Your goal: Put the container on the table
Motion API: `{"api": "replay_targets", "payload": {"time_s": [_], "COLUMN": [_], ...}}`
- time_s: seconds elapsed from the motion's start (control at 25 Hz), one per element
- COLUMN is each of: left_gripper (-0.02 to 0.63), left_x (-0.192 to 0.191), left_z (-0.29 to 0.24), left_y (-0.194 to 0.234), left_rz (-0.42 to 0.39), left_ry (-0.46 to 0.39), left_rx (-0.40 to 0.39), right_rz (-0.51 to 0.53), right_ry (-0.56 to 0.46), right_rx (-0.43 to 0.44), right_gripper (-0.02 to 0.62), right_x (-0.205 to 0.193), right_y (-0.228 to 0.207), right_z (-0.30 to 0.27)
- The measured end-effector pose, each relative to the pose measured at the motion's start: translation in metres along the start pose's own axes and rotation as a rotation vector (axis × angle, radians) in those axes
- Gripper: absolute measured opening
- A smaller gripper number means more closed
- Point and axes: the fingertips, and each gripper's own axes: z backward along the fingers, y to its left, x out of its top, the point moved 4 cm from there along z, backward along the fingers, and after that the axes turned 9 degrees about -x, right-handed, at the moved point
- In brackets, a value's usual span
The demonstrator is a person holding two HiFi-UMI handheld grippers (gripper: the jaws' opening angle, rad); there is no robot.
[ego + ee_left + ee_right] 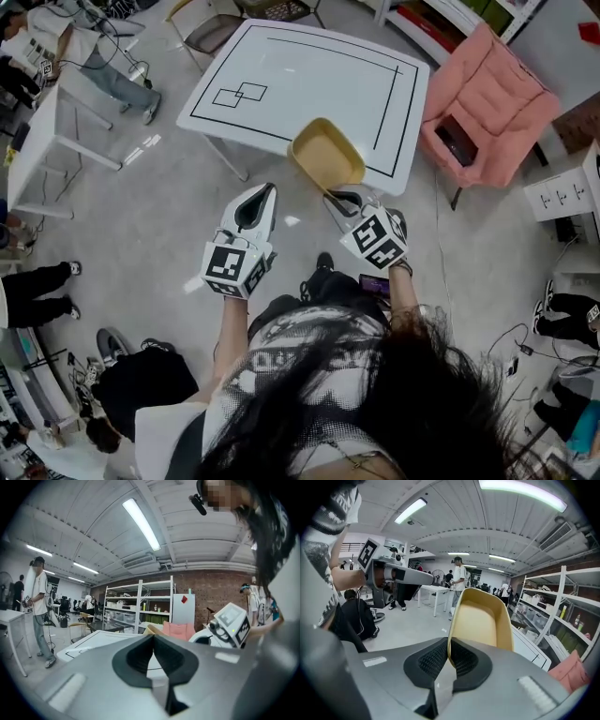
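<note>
A tan, shallow rectangular container (326, 154) hangs in the air over the near edge of the white table (309, 84). My right gripper (343, 200) is shut on its near rim. In the right gripper view the container (480, 619) rises straight up from between the jaws, its hollow side facing the camera, and the right gripper (448, 654) pinches its edge. My left gripper (251, 204) floats over the floor, left of the container and short of the table, shut with nothing in it. In the left gripper view the left gripper (153, 656) shows its pads pressed together.
The white table carries black taped lines: a large rectangle and two small overlapping squares (239, 94). A pink armchair (483, 108) stands right of the table. A chair (214, 30) is at its far left corner. Another white table (47, 141) and several people stand at the left.
</note>
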Motion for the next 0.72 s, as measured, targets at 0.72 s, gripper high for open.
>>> {"api": "replay_targets", "payload": {"time_s": [0.72], "left_gripper": [0.0], "left_x": [0.01], "left_z": [-0.083], "left_y": [0.023], "left_rz": [-0.02], "left_ry": [0.04], "left_rx": [0.067], "right_rz": [0.001], "right_ry": [-0.02], "right_rx": [0.069], "right_gripper": [0.023], "right_x": [-0.02], "right_y": [-0.078], "right_z": [-0.045]}}
